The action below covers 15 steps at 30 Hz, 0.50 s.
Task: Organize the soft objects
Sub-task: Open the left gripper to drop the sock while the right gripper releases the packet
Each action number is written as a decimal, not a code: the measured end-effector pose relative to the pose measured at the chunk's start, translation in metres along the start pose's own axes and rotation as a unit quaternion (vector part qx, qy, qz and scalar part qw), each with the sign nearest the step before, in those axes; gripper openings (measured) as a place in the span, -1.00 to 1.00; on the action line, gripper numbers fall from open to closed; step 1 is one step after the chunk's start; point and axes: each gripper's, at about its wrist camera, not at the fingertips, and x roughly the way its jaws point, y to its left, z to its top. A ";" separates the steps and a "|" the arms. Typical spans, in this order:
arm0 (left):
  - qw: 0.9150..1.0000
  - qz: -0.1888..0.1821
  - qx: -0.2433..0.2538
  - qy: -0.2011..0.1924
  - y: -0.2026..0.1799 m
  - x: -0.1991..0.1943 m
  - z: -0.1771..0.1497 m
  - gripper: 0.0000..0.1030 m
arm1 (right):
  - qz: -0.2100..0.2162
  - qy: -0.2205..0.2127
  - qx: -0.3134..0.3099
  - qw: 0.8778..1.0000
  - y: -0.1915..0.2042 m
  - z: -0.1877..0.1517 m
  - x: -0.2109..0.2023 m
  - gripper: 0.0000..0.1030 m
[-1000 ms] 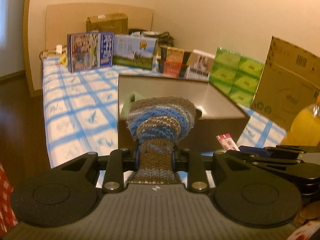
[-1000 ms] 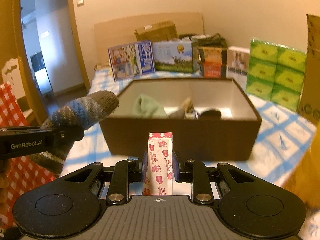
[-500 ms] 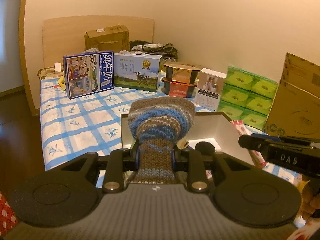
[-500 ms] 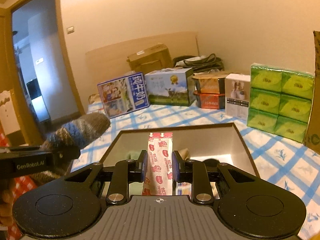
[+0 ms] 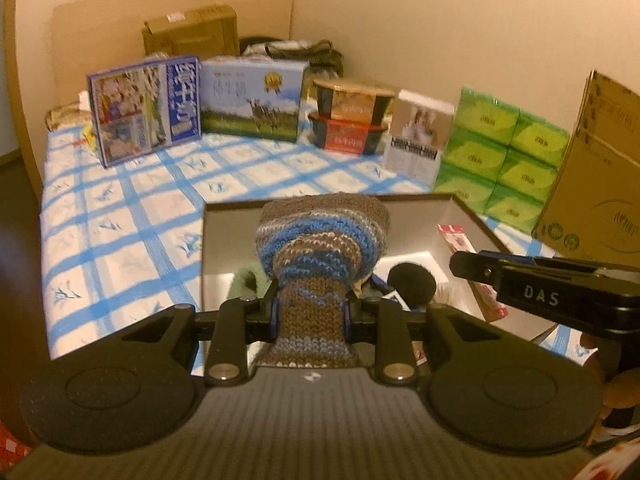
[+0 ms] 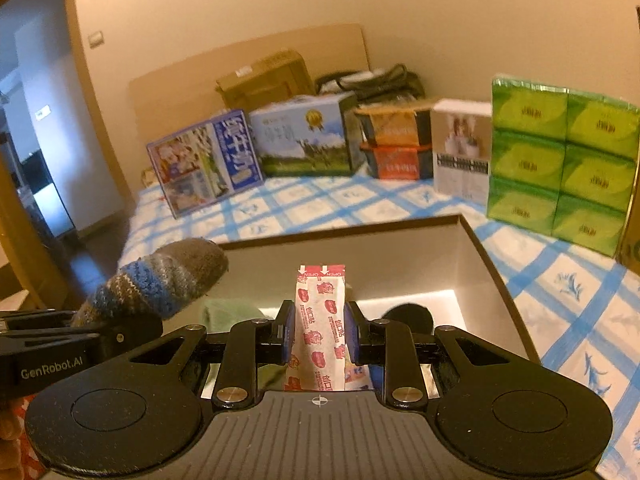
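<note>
My left gripper (image 5: pixel 311 312) pinches the striped knitted sock (image 5: pixel 320 240); my right gripper (image 6: pixel 319 330) pinches the red-printed plaster packet (image 6: pixel 320 320). I hold both above the near edge of the open brown box (image 6: pixel 496 268), which stands on the blue-checked cloth (image 5: pixel 120 240). A green cloth (image 6: pixel 228 312) lies inside, at left.

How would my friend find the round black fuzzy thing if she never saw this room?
Look for the big open brown box on the blue-checked cloth. Inside, on its pale floor near the right side, sits the round black fuzzy thing, just right of the striped knitted sock that the left gripper holds above the box. It is the only black item there; the soft thing left of it is green.
</note>
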 end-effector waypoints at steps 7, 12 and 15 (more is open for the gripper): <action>0.999 -0.007 0.008 0.031 -0.005 0.040 -0.001 -0.52 | -0.005 0.013 0.012 1.000 -0.011 0.000 0.028 -0.49; 0.999 -0.007 0.009 0.036 -0.008 0.061 0.004 -0.44 | -0.011 0.010 0.016 1.000 -0.017 0.004 0.043 -0.49; 0.999 -0.009 0.006 0.030 -0.006 0.072 0.011 -0.12 | -0.010 0.009 0.022 1.000 -0.020 0.006 0.047 -0.49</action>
